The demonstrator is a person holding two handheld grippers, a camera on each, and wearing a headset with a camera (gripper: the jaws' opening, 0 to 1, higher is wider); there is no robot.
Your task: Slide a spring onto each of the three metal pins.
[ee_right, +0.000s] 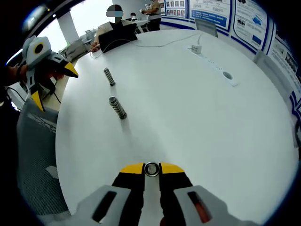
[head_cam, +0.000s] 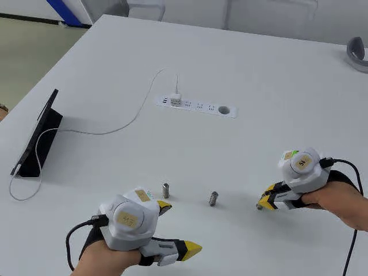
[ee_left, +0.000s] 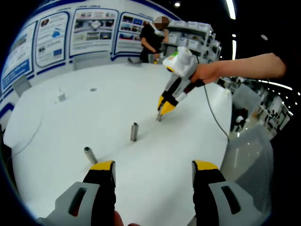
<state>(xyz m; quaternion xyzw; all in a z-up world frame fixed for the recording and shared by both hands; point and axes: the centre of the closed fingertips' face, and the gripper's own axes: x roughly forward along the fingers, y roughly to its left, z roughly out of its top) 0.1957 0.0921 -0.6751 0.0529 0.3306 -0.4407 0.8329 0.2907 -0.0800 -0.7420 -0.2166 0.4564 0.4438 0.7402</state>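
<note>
Two metal pins stand upright on the white table, each with a spring around it: one (head_cam: 165, 190) near my left gripper, the other (head_cam: 213, 198) in the middle. My left gripper (head_cam: 177, 227) is open and holds nothing; in its own view its jaws (ee_left: 154, 165) frame both pins (ee_left: 89, 154) (ee_left: 134, 132). My right gripper (head_cam: 261, 204) points down at the table, shut on a third spring (ee_right: 151, 170), seen end-on between its yellow tips. Whatever lies under that spring is hidden.
A white power strip (head_cam: 198, 106) with a plugged-in charger lies at mid-table, and its cable runs left to a black tablet stand (head_cam: 40, 138). A grey headset (head_cam: 356, 52) rests at the far right edge. People sit at the table's far side (ee_right: 115, 28).
</note>
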